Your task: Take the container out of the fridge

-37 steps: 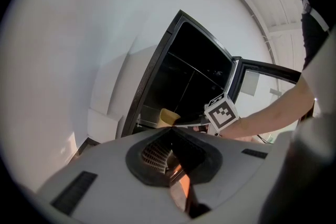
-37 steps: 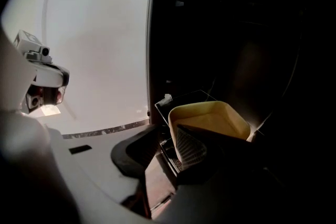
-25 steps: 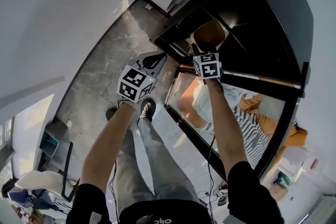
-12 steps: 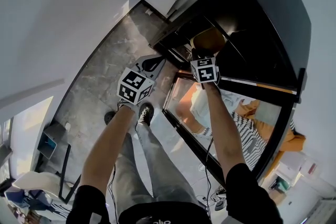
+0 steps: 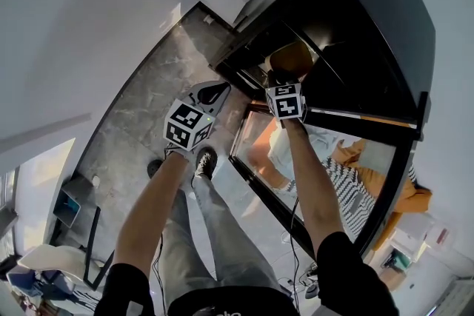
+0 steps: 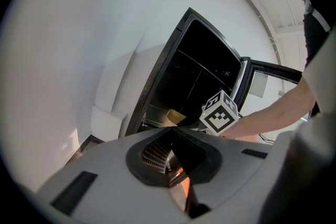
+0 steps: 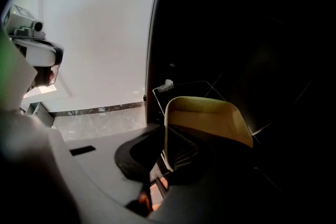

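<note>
Head view: right gripper (image 5: 280, 78) is inside the open fridge (image 5: 355, 33), fingertips at the yellow container (image 5: 293, 58); left gripper (image 5: 212, 91) hangs outside. Left gripper view: jaws together, nothing between them, container (image 6: 175, 116) far ahead of the fingertips. Right gripper view: jaws clamped on the container's near wall, ribbed pad (image 7: 184, 150) inside it, so the grasp looks made and the next move is probably a straight pull-out clear of the door frame.

Container (image 7: 210, 118): tan plastic tub w/ open top and rounded corners, sitting upright low in the fridge (image 5: 348, 26), at the front by its left edge. Its near side wall is standing btwn the jaws of the right gripper (image 7: 167, 161). Fridge is standing tall and black, interior dark, w/ its glass door (image 5: 333, 152) hanging wide open and reflecting the person.
</note>
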The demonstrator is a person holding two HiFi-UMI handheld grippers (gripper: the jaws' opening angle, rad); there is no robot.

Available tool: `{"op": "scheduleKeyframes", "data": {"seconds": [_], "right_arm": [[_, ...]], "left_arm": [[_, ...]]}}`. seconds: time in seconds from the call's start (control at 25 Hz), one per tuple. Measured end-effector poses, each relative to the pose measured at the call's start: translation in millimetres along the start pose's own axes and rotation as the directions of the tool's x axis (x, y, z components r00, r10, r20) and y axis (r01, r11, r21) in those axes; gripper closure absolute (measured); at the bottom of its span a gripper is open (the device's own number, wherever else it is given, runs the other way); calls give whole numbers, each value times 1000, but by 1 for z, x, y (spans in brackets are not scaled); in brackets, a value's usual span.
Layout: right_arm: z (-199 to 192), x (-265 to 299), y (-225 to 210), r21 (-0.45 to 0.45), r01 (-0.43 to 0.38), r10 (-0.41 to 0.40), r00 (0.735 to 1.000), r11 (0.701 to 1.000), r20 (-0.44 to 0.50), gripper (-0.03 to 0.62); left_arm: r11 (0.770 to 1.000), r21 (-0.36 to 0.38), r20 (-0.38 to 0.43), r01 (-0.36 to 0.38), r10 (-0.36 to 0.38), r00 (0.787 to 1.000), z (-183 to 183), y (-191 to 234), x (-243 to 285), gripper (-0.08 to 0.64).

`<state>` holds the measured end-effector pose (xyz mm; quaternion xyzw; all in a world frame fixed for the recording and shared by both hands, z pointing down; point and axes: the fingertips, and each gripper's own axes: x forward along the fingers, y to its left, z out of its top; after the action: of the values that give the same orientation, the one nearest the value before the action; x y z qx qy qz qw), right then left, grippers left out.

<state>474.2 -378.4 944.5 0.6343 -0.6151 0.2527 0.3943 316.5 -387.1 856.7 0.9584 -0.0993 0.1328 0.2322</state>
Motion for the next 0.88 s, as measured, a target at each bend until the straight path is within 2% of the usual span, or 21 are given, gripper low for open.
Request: {"op": "scheduleKeyframes", "data": {"seconds": [0.88], "right_arm": [[-4,-26,25,15,21,-22,1000,1000,23,569]], "left_arm": [[1000,-8,0,-16,16,1000,-5,-2,-28,554]]}}
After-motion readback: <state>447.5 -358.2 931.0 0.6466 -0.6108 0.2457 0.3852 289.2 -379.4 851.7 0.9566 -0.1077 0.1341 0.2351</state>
